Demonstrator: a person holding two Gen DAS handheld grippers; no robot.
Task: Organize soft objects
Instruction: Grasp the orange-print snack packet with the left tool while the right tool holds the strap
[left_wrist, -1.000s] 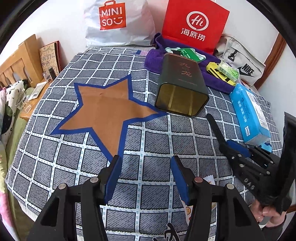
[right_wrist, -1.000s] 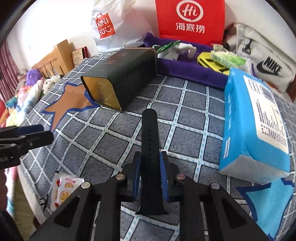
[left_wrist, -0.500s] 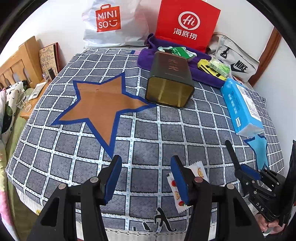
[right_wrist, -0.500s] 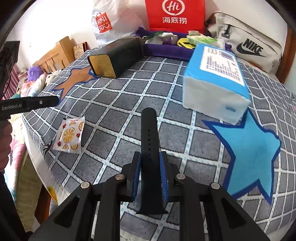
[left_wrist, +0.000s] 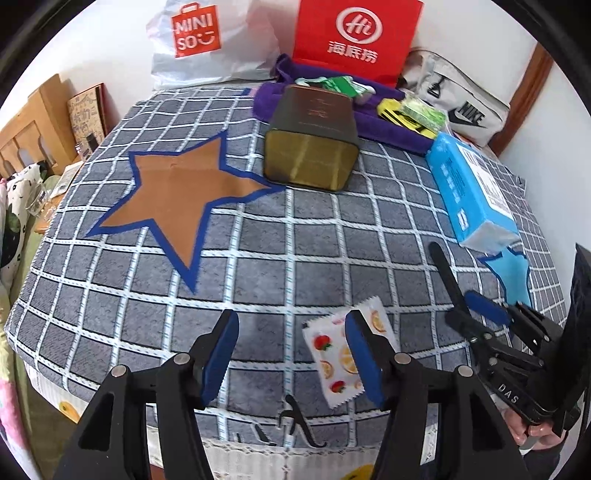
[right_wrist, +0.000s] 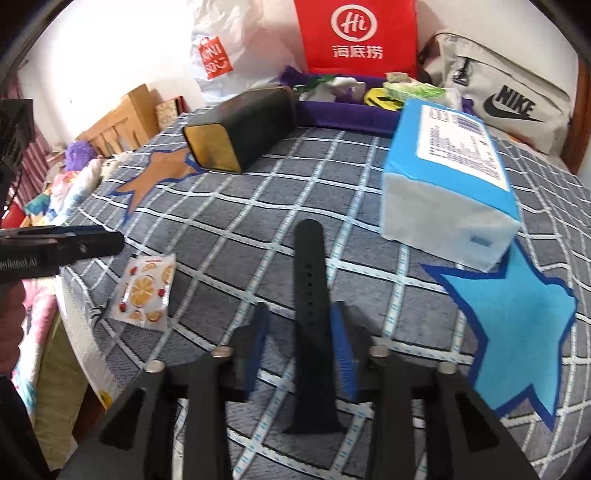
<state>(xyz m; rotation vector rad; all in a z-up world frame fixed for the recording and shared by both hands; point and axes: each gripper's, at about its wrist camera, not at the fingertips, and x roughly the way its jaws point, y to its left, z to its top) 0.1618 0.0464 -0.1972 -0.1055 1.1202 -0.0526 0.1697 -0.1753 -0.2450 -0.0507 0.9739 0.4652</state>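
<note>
surface: grey checked bedspread (left_wrist: 295, 236) covering the bed, brown star patch (left_wrist: 177, 195), blue star patch (right_wrist: 517, 332)
room: white wall (left_wrist: 110, 44) sitting behind
left claw (left_wrist: 291, 354): opening, nothing between
right claw (right_wrist: 301, 345): opening, letting go of black watch strap (right_wrist: 310, 280)

- Our left gripper (left_wrist: 291, 354) points steeply down, its jaws standing apart and opening; nothing sits between the blue pads (left_wrist: 219, 360).
- Our right gripper (right_wrist: 301, 345) also tilts down, jaws opening; the blue pads (right_wrist: 343, 350) stand clear of the black strap (right_wrist: 312, 295) between them.
- A hand (left_wrist: 532, 434) grips the right gripper's handle.
</note>
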